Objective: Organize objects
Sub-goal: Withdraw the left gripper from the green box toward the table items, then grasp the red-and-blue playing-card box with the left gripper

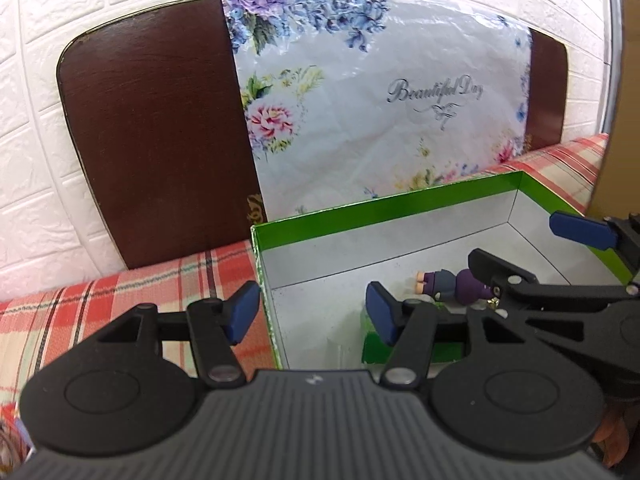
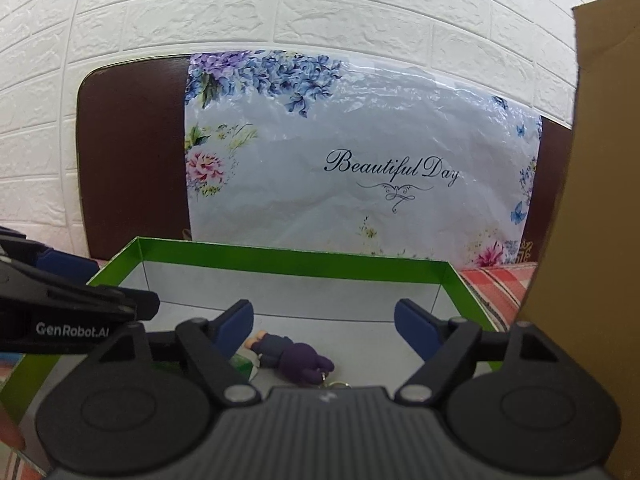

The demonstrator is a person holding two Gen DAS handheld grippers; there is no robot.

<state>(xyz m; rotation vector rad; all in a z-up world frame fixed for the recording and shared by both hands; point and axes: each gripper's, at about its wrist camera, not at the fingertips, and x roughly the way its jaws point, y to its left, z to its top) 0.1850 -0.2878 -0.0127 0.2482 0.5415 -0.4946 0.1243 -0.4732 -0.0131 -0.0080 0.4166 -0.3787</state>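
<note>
While both claws hang over the green-rimmed box (image 1: 384,208), we see its white floor holding a small purple figure keychain (image 2: 292,354), which lies on its side with its feet toward the far wall and a metal ring at its head end. Our left claw (image 1: 314,312) has its blue pads spread wide apart and grips nothing; its left pad (image 1: 244,312) sits outside the box's left wall, over the plaid cloth (image 1: 120,300), and the other pad sits inside the box. Our right claw (image 2: 324,326) is likewise spread wide and empty, with both pads above the box floor and the keychain lying between and below them, touching neither as far as we can tell. A green item (image 1: 416,348) lies on the box floor just beside the keychain, mostly hidden behind the left claw's linkage, so we cannot name it. Behind the box a floral plastic bag (image 2: 360,160) printed "Beautiful Day" leans on a dark brown board (image 1: 160,140) against a white brick-pattern wall (image 2: 280,8). A cardboard box (image 2: 600,200) stands at the right edge.
</note>
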